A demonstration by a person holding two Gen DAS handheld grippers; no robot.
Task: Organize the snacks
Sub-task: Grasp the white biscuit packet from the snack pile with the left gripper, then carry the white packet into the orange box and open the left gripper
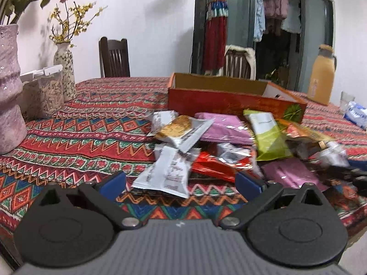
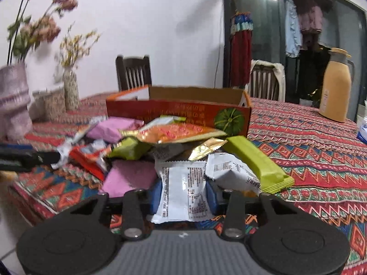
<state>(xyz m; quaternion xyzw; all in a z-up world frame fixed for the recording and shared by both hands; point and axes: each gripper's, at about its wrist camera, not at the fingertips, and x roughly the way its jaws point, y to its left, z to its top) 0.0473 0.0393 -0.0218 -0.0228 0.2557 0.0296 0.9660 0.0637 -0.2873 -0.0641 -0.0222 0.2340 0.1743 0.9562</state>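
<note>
A pile of snack packets lies on the patterned tablecloth in front of an open orange cardboard box, which also shows in the right wrist view. My left gripper is open, its blue fingers either side of a white packet at the pile's near edge. My right gripper is shut on a white snack packet, held upright between its blue pads. Pink packets, a green bar and an orange packet lie around it. The left gripper's tip shows at the left edge of the right wrist view.
Two vases with flowers and a clear jar of seeds stand at the table's left. A yellow thermos stands at the back right. Two dark chairs stand behind the table. The table's near edge is close to the right gripper.
</note>
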